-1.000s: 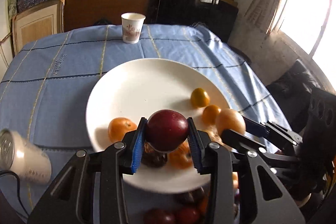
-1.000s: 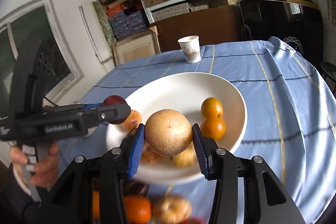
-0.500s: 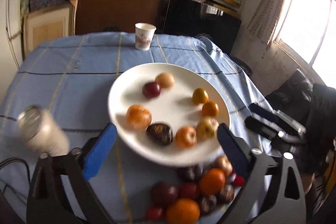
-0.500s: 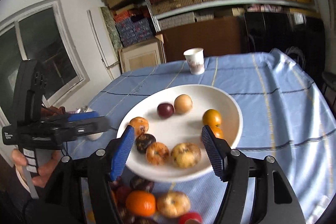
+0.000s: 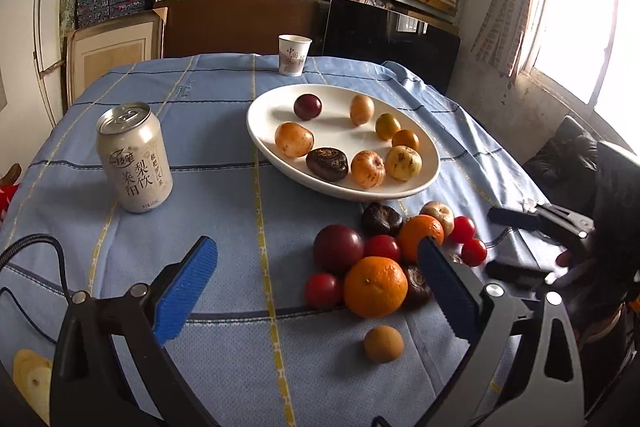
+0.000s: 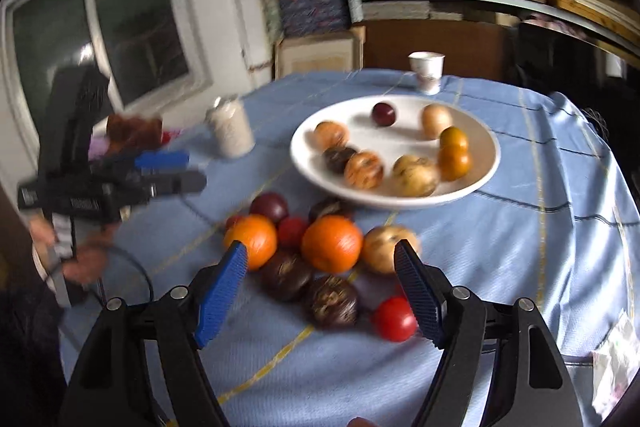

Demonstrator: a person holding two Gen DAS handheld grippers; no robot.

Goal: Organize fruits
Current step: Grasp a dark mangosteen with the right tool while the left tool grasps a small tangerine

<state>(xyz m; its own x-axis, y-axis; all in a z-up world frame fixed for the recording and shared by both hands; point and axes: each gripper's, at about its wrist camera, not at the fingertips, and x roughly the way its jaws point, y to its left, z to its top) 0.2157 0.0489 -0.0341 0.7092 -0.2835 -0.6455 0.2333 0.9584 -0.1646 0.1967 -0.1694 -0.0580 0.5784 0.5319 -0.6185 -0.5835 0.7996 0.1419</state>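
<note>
Both grippers hang empty, jaws spread: the left gripper [image 5: 316, 291] and right gripper [image 6: 322, 291] above a fruit pile [image 5: 374, 285] near the plate [image 5: 260, 115], holding perhaps eight fruits.

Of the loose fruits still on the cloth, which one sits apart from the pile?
The small tan round fruit. It lies alone on the blue cloth, nearer the camera than the big orange, while every other loose fruit is bunched in the pile below the plate.
</note>
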